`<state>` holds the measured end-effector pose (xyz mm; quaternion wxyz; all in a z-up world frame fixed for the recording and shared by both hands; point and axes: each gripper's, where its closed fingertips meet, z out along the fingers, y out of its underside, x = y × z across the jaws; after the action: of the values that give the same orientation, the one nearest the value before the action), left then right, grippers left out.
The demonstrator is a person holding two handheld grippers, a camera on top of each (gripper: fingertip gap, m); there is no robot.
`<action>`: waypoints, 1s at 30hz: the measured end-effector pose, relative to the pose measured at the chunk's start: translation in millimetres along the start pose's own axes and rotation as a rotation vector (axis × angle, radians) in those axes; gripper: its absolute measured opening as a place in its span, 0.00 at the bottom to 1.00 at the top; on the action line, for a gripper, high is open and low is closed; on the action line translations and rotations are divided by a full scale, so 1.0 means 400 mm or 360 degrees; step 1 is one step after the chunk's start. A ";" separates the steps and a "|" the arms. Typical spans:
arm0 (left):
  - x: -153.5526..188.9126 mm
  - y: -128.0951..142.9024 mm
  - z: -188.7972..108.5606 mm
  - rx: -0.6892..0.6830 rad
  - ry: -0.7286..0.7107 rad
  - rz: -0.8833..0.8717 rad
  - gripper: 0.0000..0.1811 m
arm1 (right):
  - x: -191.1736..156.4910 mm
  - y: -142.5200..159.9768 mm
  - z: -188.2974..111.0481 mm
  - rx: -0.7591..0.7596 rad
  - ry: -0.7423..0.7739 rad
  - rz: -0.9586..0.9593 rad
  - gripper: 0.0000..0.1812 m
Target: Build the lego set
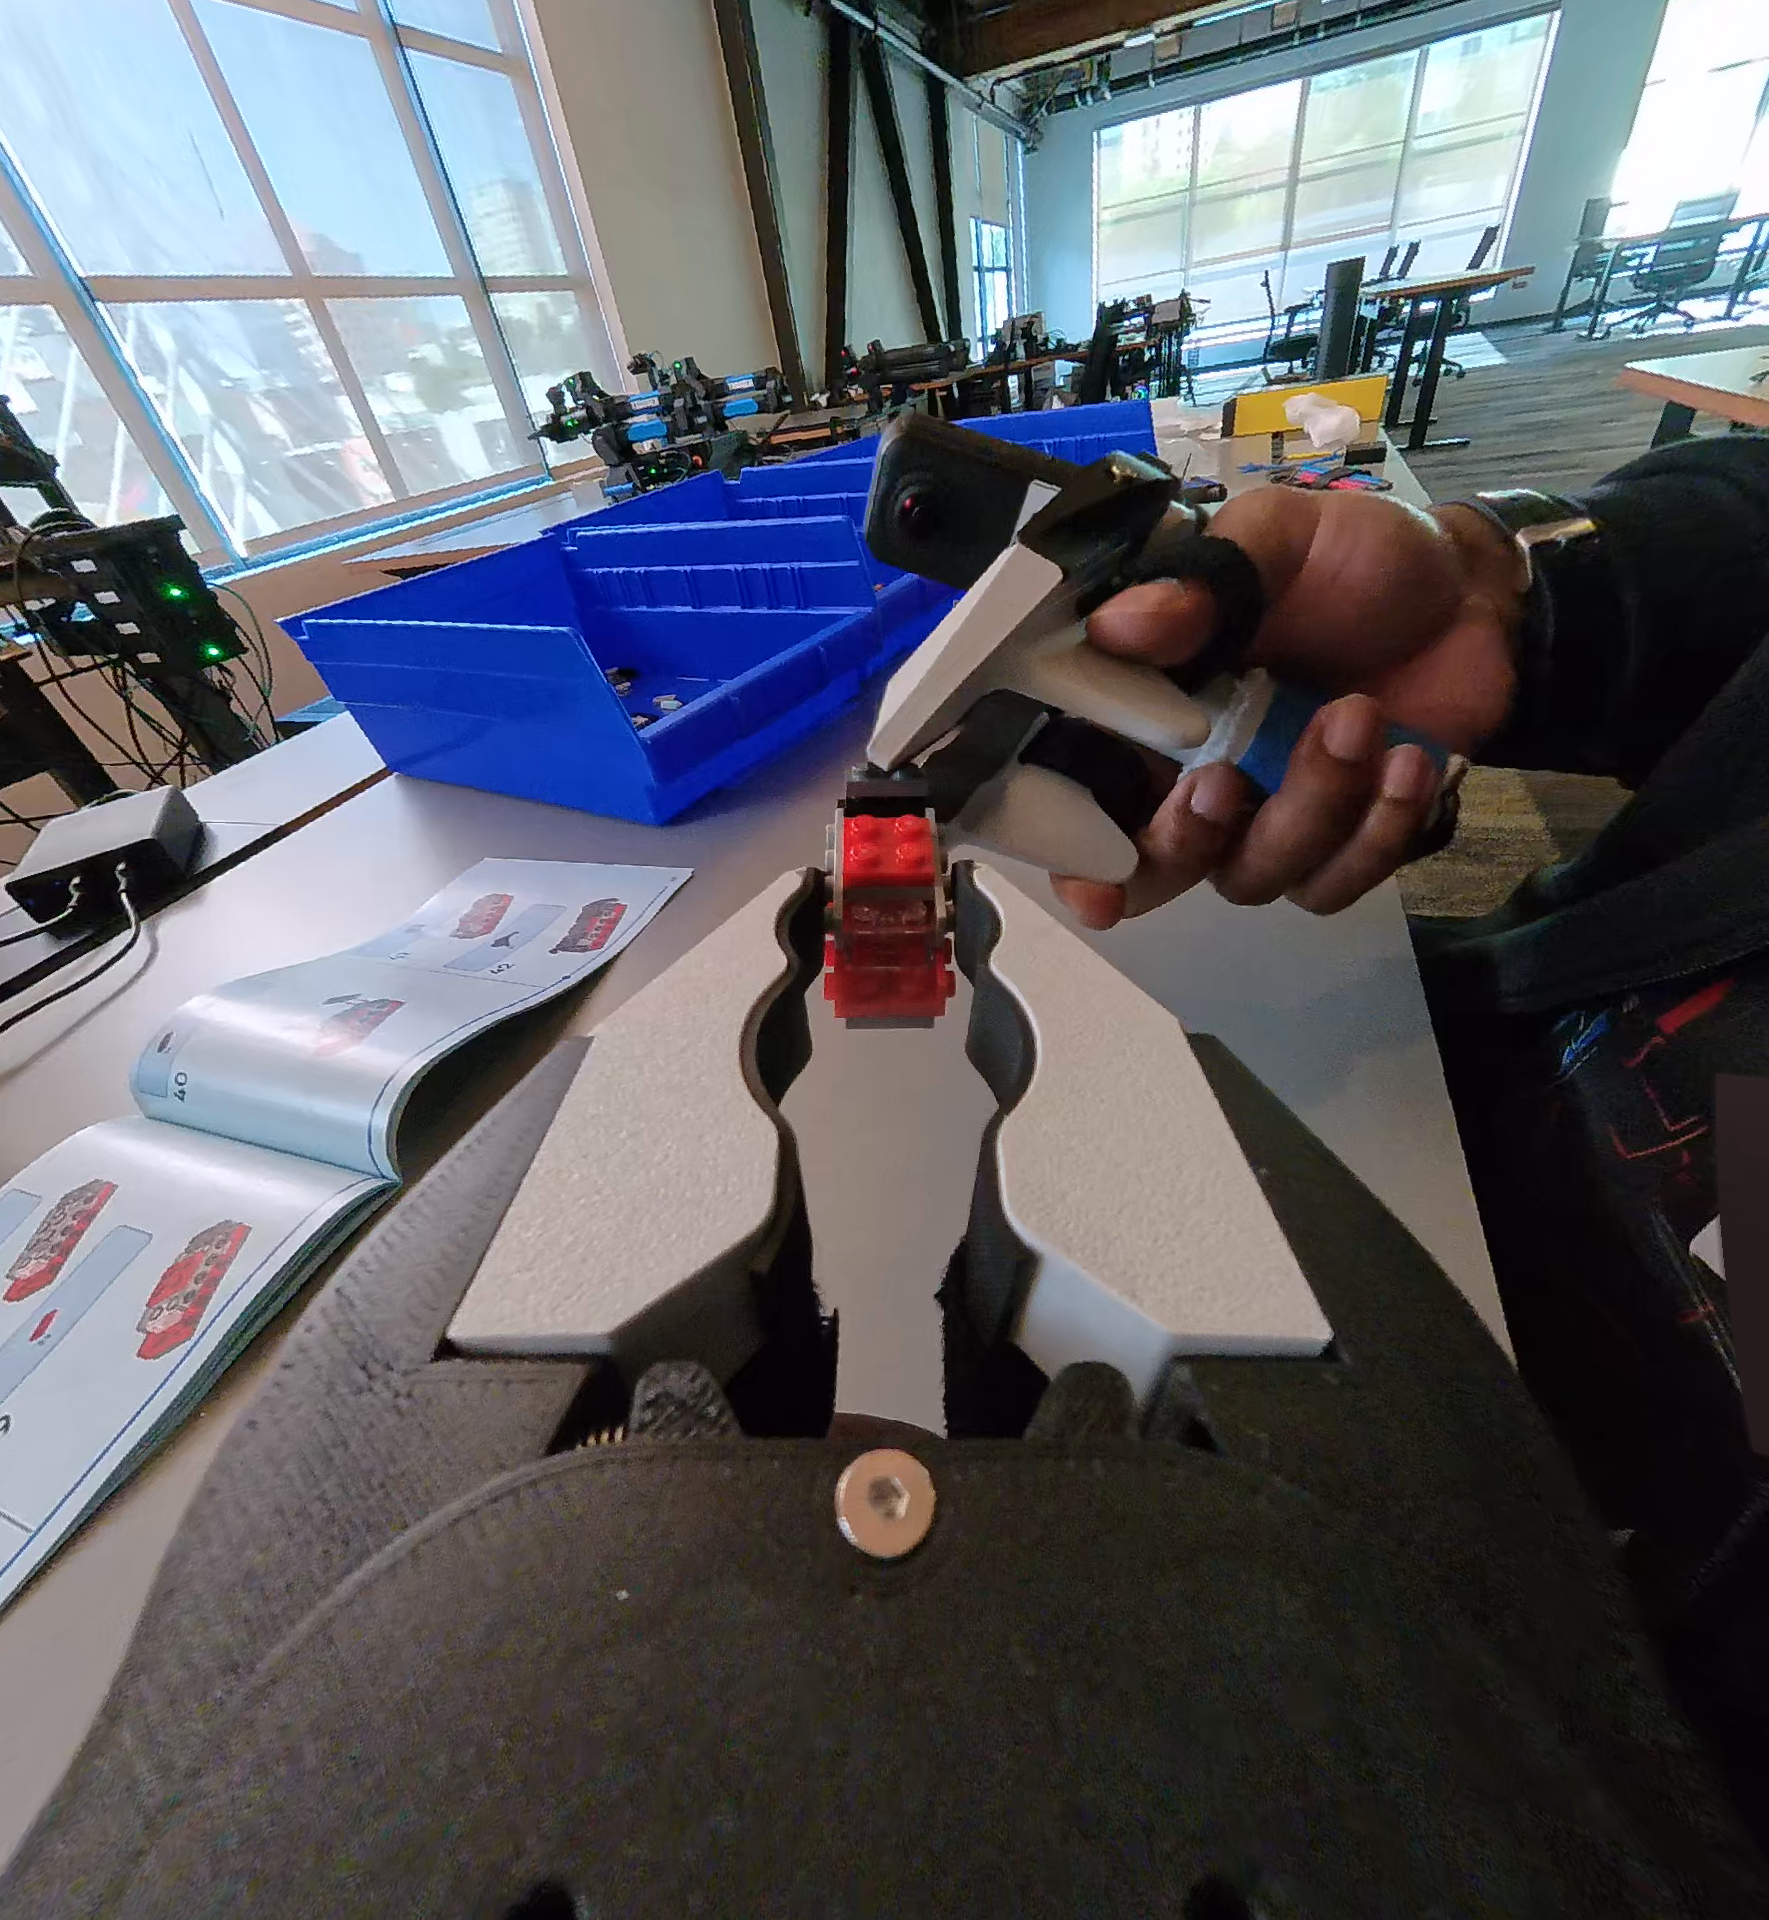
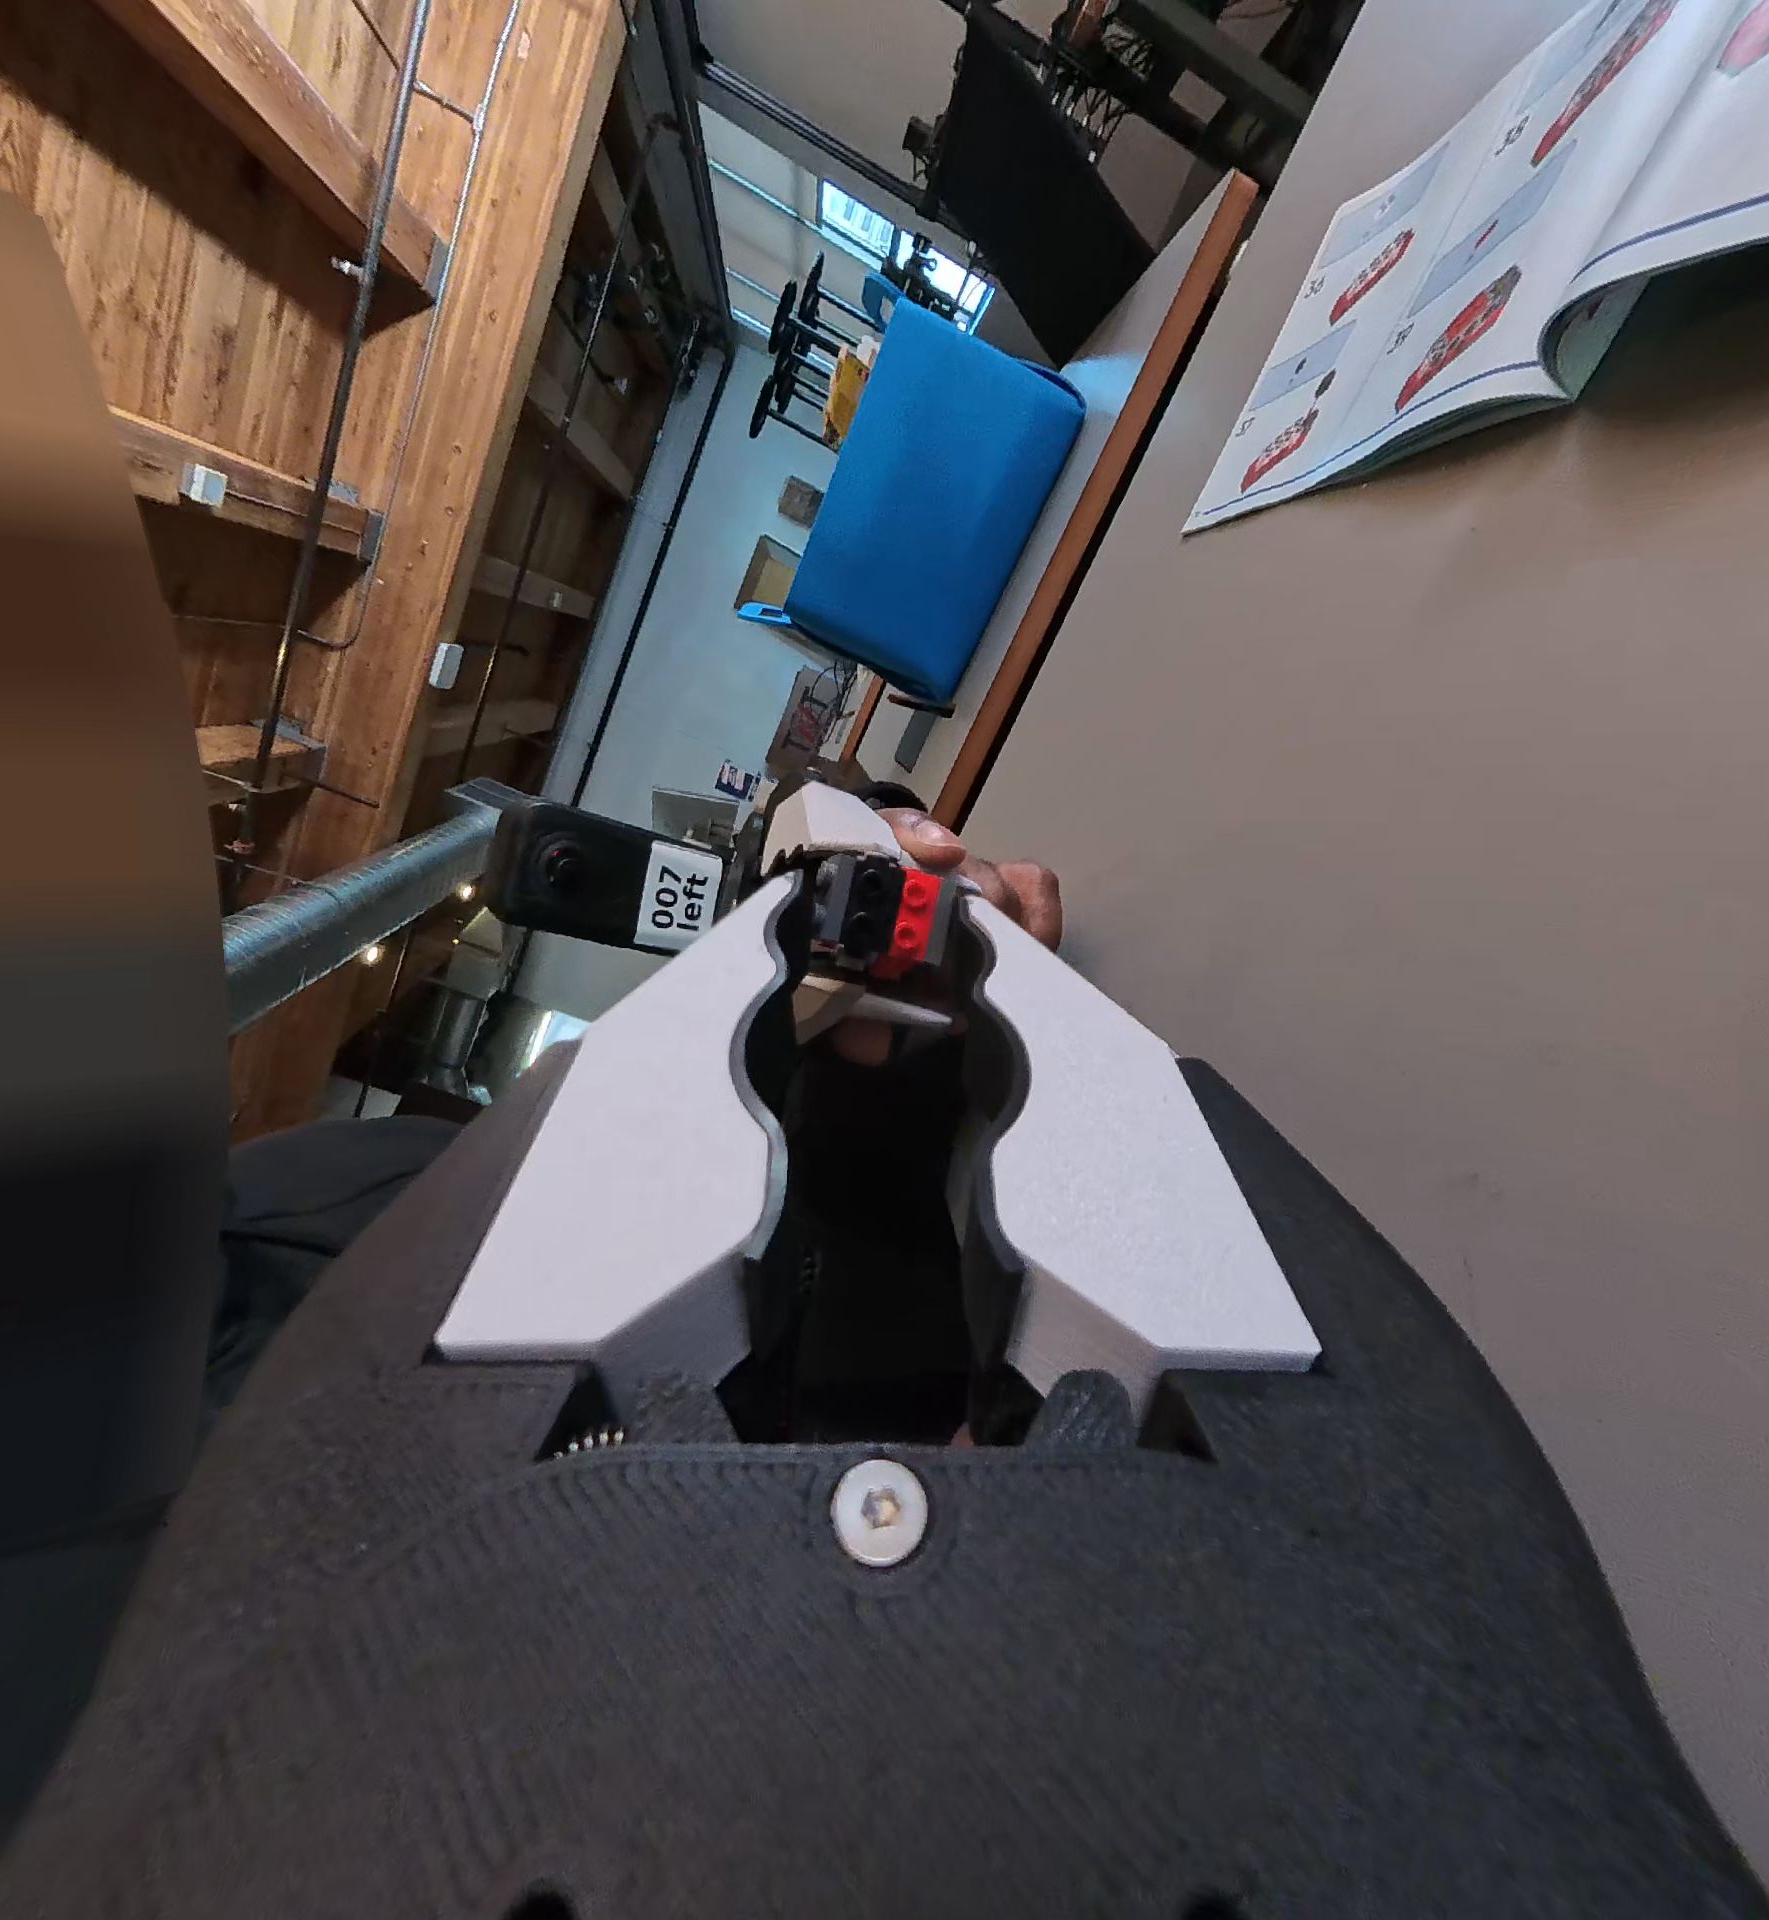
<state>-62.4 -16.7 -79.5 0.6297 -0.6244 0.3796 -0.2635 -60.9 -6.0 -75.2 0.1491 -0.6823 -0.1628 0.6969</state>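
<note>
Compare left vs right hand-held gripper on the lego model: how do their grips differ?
Left hand-held gripper clamps the lego model across its sides, carrying it above the table. Right hand-held gripper comes in steeply from above, its tips at the model's black top end. Both have grey fingers and meet on the same model.

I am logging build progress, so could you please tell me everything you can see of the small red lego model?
The small red, grey and black lego model, glossy studded plastic, is held in the air above the grey table, clamped between the fingertips of the left hand-held gripper. Red studs face the camera, with a clear piece beneath. The right hand-held gripper closes on a black part at its far end.
</note>
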 end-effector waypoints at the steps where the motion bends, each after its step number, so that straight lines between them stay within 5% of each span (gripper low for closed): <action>1: 0.000 0.000 0.000 0.0001 -0.0002 0.0002 0.14 | 0.000 -0.001 0.000 0.0010 0.0000 -0.0007 0.13; 21: -0.003 0.012 0.003 -0.0054 -0.0030 0.0037 0.13 | 0.006 -0.003 0.002 0.0061 0.0161 -0.0286 0.13; 30: -0.012 -0.017 -0.008 0.0085 0.0024 -0.0226 0.18 | -0.021 -0.007 0.006 0.0097 0.0014 -0.0364 0.13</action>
<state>-66.9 -15.4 -71.7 0.6230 -0.6308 0.3319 -0.3221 -63.2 -7.2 -66.2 0.2492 -0.6573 -0.2177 0.6771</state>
